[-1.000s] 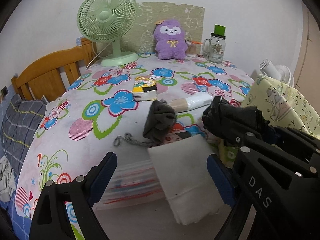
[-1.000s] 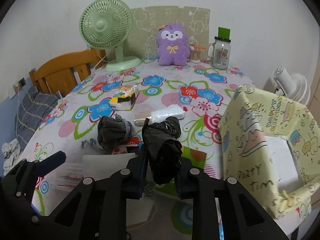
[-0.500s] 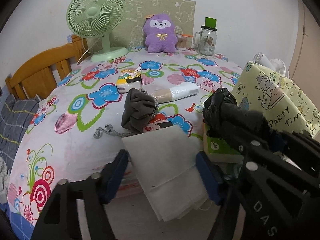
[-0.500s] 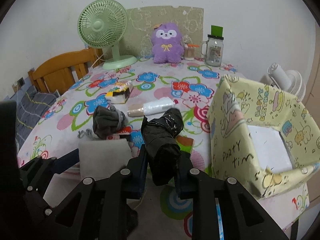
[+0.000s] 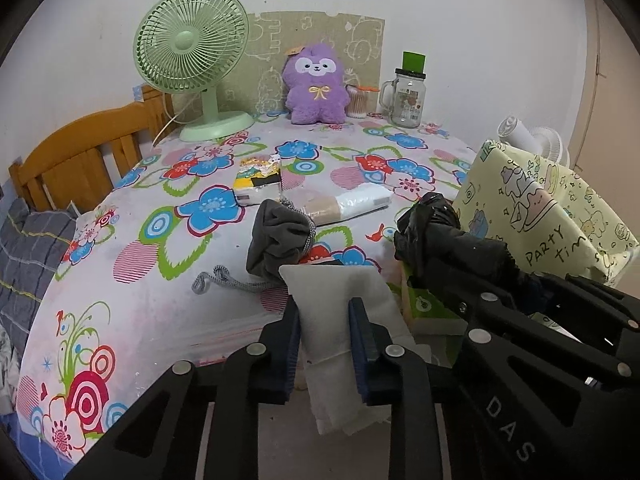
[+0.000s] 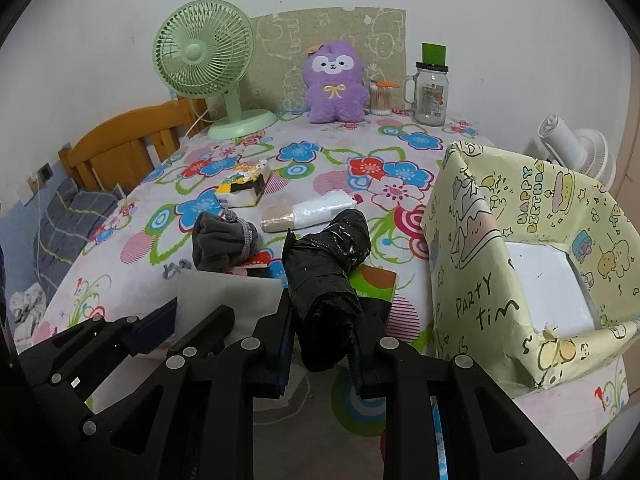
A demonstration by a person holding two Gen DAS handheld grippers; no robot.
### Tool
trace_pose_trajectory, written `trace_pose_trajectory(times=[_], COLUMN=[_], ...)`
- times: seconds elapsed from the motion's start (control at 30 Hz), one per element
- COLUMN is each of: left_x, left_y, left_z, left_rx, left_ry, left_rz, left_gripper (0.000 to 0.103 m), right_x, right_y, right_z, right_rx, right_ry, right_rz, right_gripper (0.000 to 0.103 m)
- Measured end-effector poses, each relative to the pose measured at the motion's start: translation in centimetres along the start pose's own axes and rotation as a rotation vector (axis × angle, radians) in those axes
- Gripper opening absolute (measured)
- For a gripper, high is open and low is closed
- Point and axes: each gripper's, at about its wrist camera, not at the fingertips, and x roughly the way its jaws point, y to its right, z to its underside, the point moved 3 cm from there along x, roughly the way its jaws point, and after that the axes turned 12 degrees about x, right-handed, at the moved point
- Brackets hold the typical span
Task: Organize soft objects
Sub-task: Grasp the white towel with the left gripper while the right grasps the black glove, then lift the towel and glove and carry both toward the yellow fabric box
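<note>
White fabric, a folded flat pad [image 5: 340, 312], now sits pinched between the pads of my left gripper [image 5: 324, 340]. A second ago those jaws stood wide on either side of it, and half a second ago they were partway in. They have since come together on the pad, so the grasp is newly made. The pad's far edge stands up ahead of the fingertips, and its near end hangs below them over the table edge at 6 o'clock.

My right gripper [image 6: 320, 344] is unchanged across the same interval. Its jaws are clamped on a black plastic-wrapped bundle [image 6: 324, 276], which juts forward toward 12 o'clock.

Both hands are therefore loaded. In my judgement the picking stage for these two items is complete and the carry comes next. The likely destination is the yellow paper-covered box [image 6: 480, 264], open-topped, at 3 o'clock in the right wrist view.

Still on the floral tablecloth [image 5: 132, 280]:
- a grey drawstring pouch [image 5: 278, 242], just beyond the pad at 12 o'clock
- a clear-wrapped roll [image 5: 348, 205] behind the pouch
- a small tissue pack [image 5: 260, 182] at 11 o'clock
- a purple plush toy [image 5: 316, 84] against the wall

Risk noted: the pad is limp and gripped across its middle, so it may fold or slip when lifted.
</note>
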Motion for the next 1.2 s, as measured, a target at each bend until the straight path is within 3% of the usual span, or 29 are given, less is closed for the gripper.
trace_pose_trajectory(times=[1.2], left_x=[-7.3], left_y=[1.1], left_z=[-5.6], left_rx=[0.042], left_ry=[0.124], left_rz=[-0.041], left_gripper=[0.017], right_x=[-8.0], right_y=[-0.4], right_z=[-4.8], right_rx=[0.016], right_ry=[0.134], right_rz=[-0.043], right_gripper=[0.026])
